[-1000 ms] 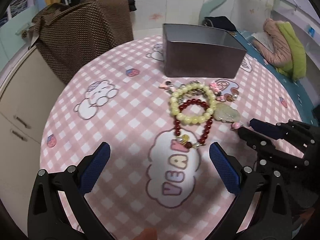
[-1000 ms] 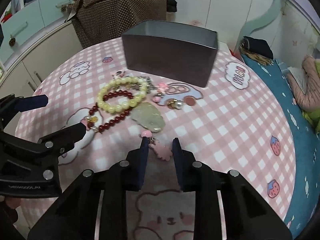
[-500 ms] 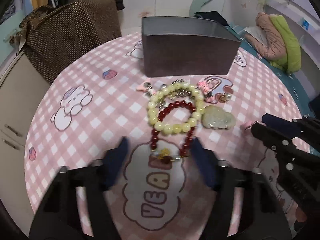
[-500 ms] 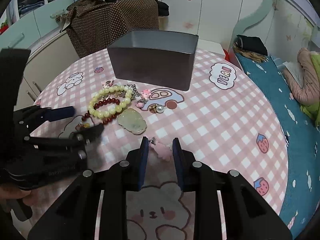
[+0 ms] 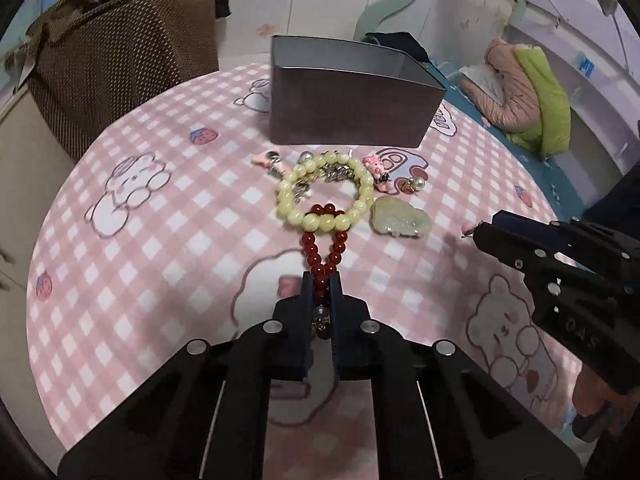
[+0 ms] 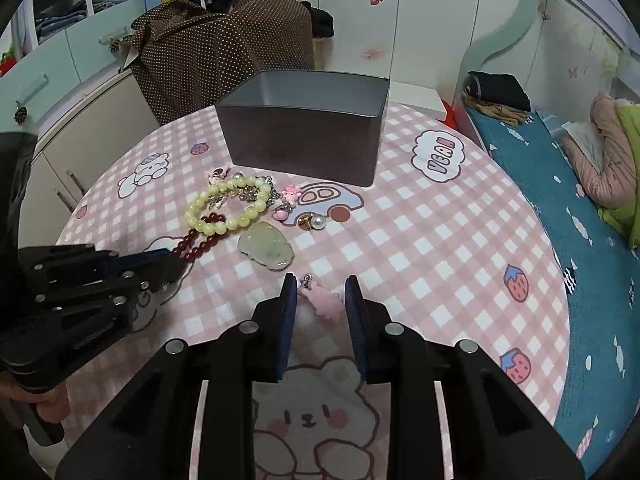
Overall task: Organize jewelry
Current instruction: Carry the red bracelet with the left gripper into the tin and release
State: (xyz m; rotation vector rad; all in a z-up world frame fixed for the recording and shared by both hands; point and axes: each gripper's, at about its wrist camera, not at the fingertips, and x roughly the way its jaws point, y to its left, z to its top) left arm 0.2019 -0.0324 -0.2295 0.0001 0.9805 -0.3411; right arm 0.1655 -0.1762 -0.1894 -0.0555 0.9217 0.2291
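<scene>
On the table (image 5: 168, 236), before the grey box (image 5: 344, 108), the left tool (image 5: 321, 280) has just closed its jaws, pinching the red bracelet (image 5: 320, 254), whose far end lies under the yellow bracelet (image 5: 326, 194). Right tool (image 6: 322, 284), narrowly parted, straddles a pink charm (image 6: 326, 300); contact cannot be told.

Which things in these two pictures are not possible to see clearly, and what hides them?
- Gray box floor: left wrist view, near wall hides it.
- Silver chain: both views, under the yellow bead bracelet.
- Red bead bracelet, near end: the shut left gripper covers it.
</scene>
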